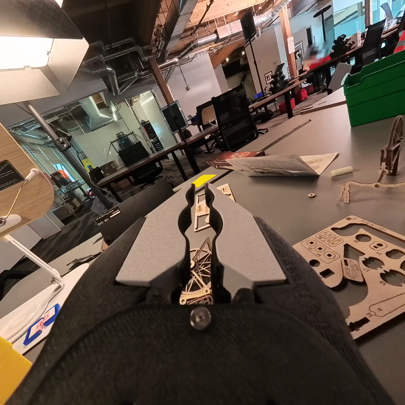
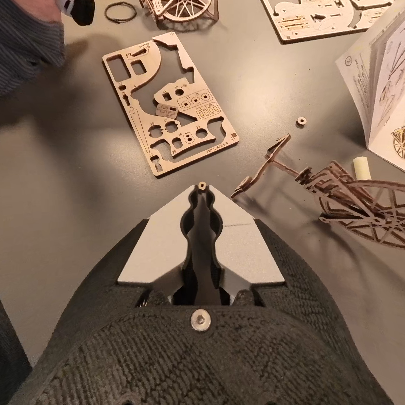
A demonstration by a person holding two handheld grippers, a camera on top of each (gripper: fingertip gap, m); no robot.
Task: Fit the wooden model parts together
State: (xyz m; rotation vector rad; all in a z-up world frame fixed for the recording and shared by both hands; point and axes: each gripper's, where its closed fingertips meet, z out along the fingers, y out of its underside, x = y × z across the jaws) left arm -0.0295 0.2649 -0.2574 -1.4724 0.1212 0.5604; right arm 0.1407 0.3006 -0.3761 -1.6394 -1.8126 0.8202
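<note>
My right gripper (image 2: 201, 188) is shut on a small wooden ring with a square hole (image 2: 201, 186), held at its tips above the grey table. My left gripper (image 1: 199, 186) is nearly closed around a spoked wooden wheel assembly (image 1: 198, 274), which shows between the fingers near their base; the same assembly shows at the top edge of the right wrist view (image 2: 182, 11). A second wheel with a fork and handlebar (image 2: 341, 197) lies to the right of my right gripper. A punched-out wooden parts sheet (image 2: 168, 103) lies ahead of it and also shows in the left wrist view (image 1: 350, 274).
A loose wooden ring (image 2: 300, 121), a white stick (image 2: 361, 168) and an open instruction booklet (image 2: 383, 87) lie at the right. Another parts sheet (image 2: 328, 19) and a rubber band (image 2: 120, 12) lie at the far side. Green bins (image 1: 377, 87) stand far right. A sleeve (image 2: 28, 43) is at the upper left. My right fingertips sit around 20 cm from my left ones. My right gripper is the nearer one to the white stick (image 2: 361, 168): about 15 cm, against 25 cm.
</note>
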